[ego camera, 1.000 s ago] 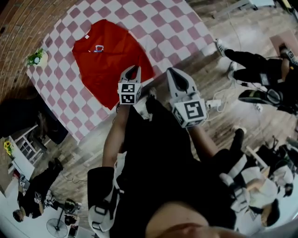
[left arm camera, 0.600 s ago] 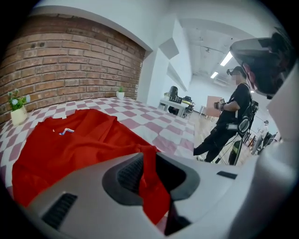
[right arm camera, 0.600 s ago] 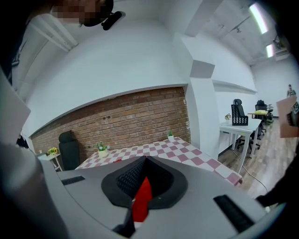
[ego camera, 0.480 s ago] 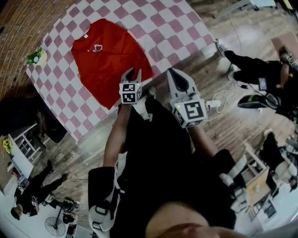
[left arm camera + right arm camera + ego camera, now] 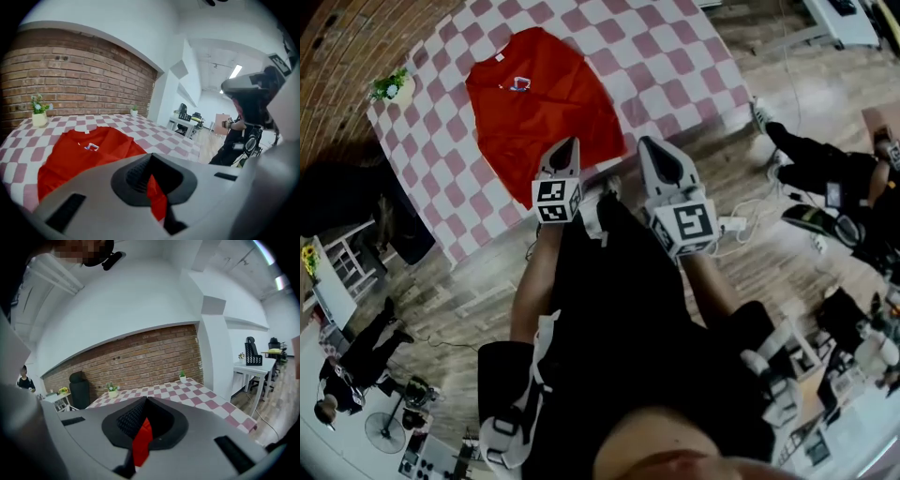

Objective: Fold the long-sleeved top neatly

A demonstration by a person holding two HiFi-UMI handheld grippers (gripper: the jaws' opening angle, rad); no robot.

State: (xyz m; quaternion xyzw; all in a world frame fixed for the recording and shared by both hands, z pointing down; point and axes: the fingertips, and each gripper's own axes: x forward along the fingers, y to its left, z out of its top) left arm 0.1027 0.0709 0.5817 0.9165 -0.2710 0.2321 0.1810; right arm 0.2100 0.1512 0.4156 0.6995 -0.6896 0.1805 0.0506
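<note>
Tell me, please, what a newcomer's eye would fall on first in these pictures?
The bright red long-sleeved top stands out, lying on the pink-and-white checked table in the upper part of the head view. At its near hem the left tool, its jaws just closed, and the right tool each pinch a sliver of the red cloth.

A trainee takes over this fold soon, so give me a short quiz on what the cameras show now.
1. True or false: the red top hangs over a chair.
2. Between the jaws of the left gripper and the right gripper shows: A nothing, B red fabric, C a white cable.
3. Name one thing besides the top on the checked tablecloth.
Key: 1 false, it lies spread on the tablecloth; 2 B, both are shut on the top, the left having just closed; 3 a small potted plant.
</note>
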